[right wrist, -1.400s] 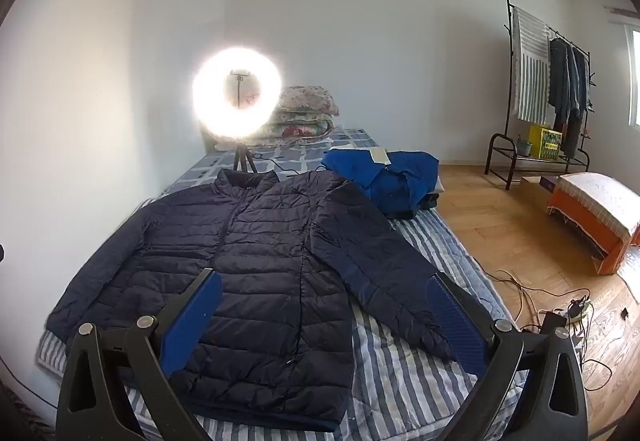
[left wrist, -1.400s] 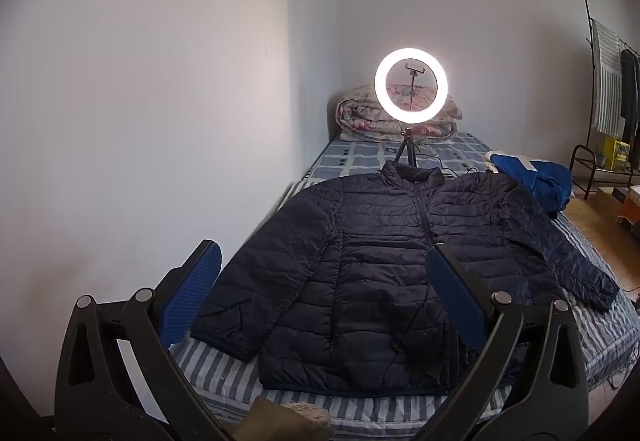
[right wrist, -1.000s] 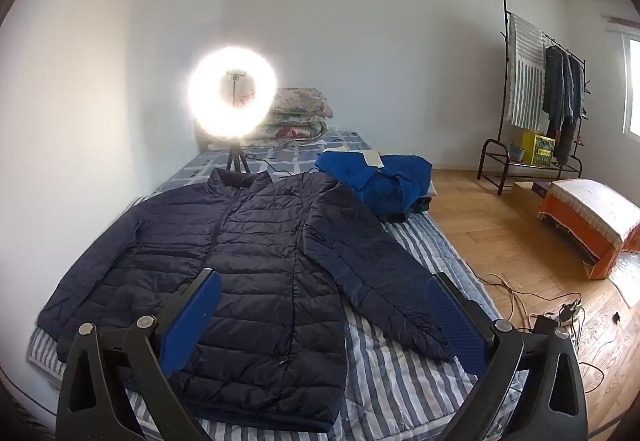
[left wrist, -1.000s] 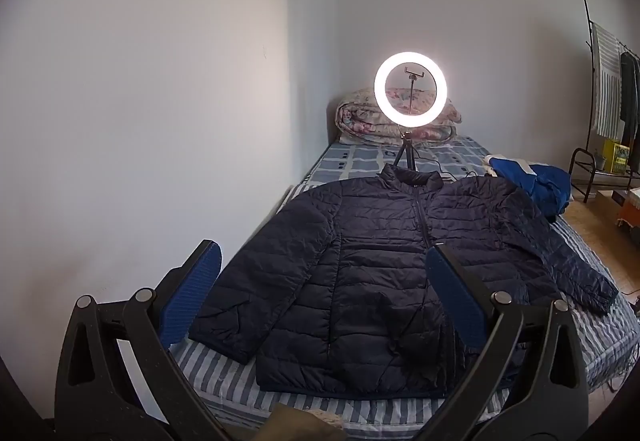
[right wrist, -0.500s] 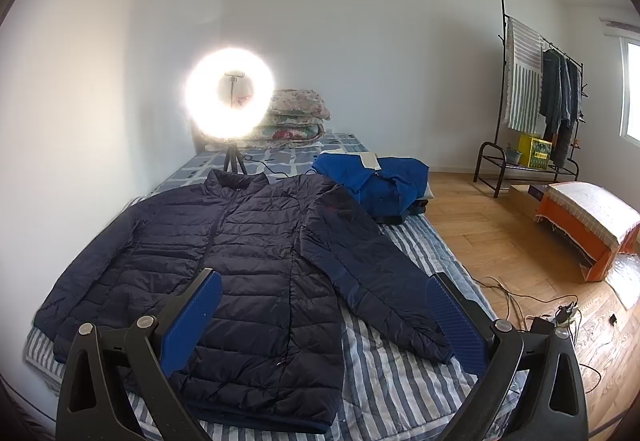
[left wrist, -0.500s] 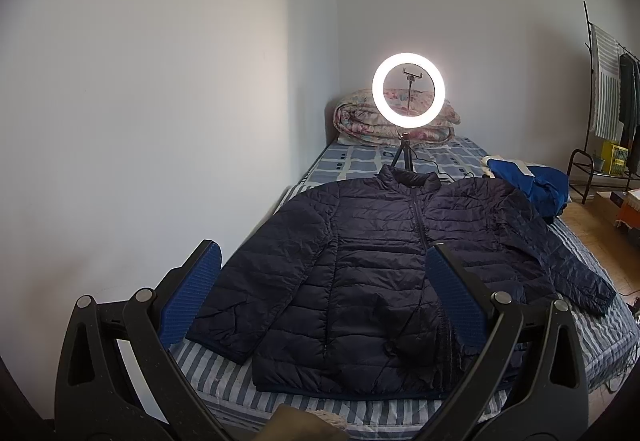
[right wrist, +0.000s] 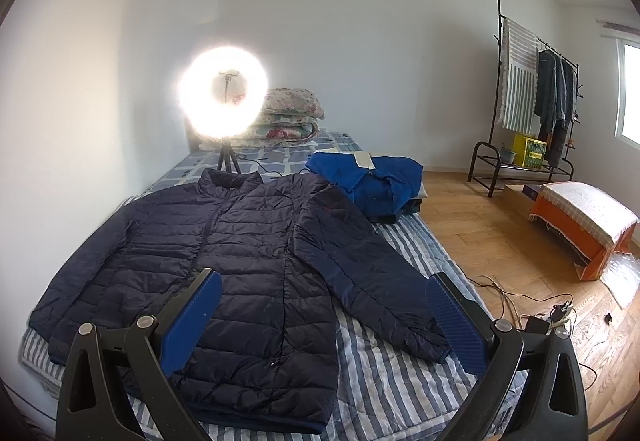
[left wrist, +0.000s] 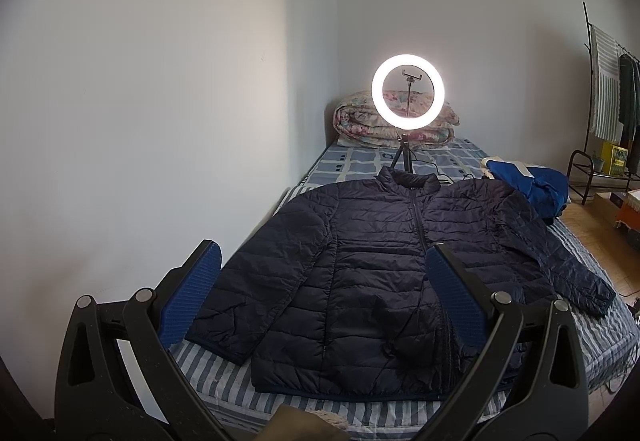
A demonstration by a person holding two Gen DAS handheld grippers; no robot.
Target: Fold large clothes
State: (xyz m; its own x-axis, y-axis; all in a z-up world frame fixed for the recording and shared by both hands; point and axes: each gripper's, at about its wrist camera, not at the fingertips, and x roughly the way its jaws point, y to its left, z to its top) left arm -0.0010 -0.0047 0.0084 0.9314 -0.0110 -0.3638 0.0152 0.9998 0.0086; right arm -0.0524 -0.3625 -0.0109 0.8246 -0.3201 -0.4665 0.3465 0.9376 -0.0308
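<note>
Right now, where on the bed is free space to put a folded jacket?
Bare striped bed cover shows between the navy jacket hem and its right sleeve, and along the bed's foot. The checked sheet left of the ring light tripod is free too. The blue garment crowds the far right.

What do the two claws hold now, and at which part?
Nothing. The left claw and right claw are both open, above the jacket spread flat on the bed.
</note>
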